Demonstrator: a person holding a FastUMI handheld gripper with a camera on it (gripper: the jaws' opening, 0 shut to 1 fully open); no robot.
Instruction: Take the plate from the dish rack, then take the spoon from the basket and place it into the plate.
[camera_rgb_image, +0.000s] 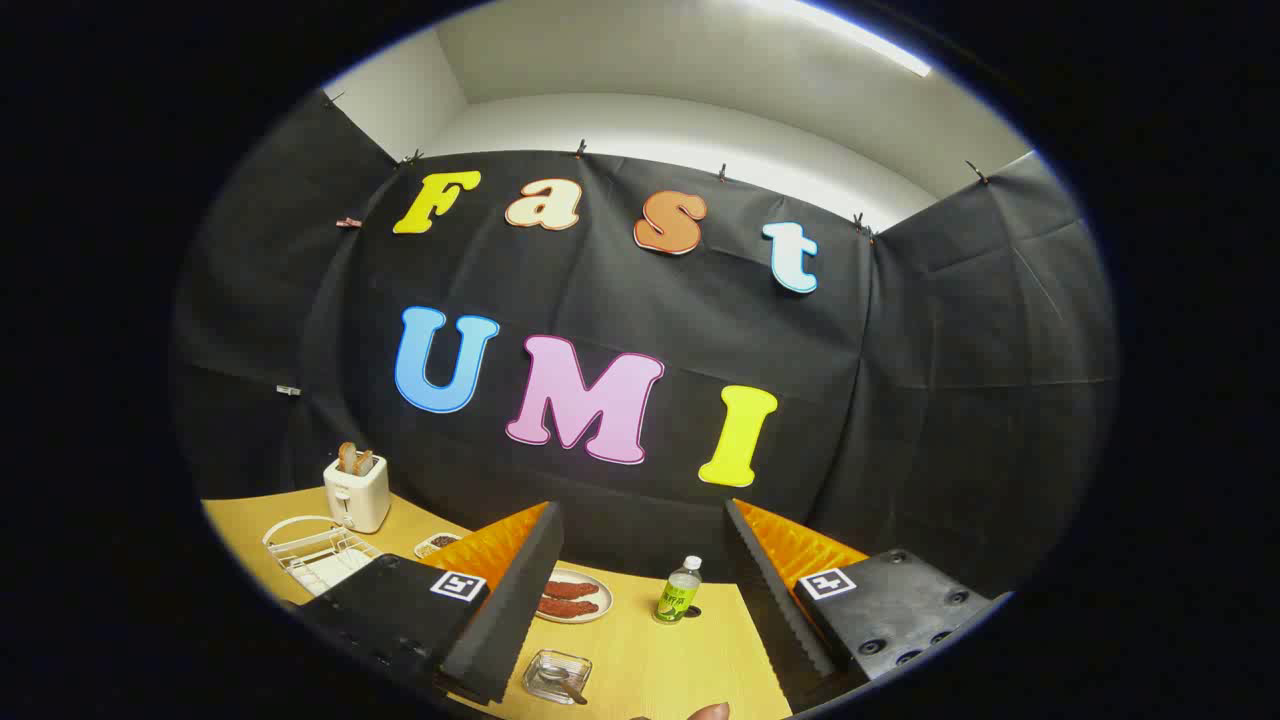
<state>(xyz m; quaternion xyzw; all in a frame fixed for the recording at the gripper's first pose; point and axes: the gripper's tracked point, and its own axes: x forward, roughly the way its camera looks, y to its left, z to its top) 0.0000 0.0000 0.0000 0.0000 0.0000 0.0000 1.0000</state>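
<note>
Gripper (640, 600): fingers spread wide apart, nothing between them, held high above the table (650, 660) and tilted up toward the back wall.

Dish rack (318, 552): white wire, on the table's far left part, just in front of the toaster (357, 492), which stands near the back left corner with slices in its slots. The rack lies off to the left of the left finger, well apart from it. A pale, flat shape rests inside it, probably the plate; too small to say which way it leans.

Small glass dish (556, 675): near the table's front edge, just ahead of the fingers and toward the left one. A slim utensil lies in it, handle angled toward the front right; probably the spoon, and the dish its basket, though that is a guess.

Other items: a plate of reddish food (572, 596) mid-table between the fingers; a green-labelled bottle (680, 590) upright just right of it; a small tray (437, 543) behind the left finger.

Judgement: first step not begun; the coming reach calls for a swing left and down to the rack.
</note>
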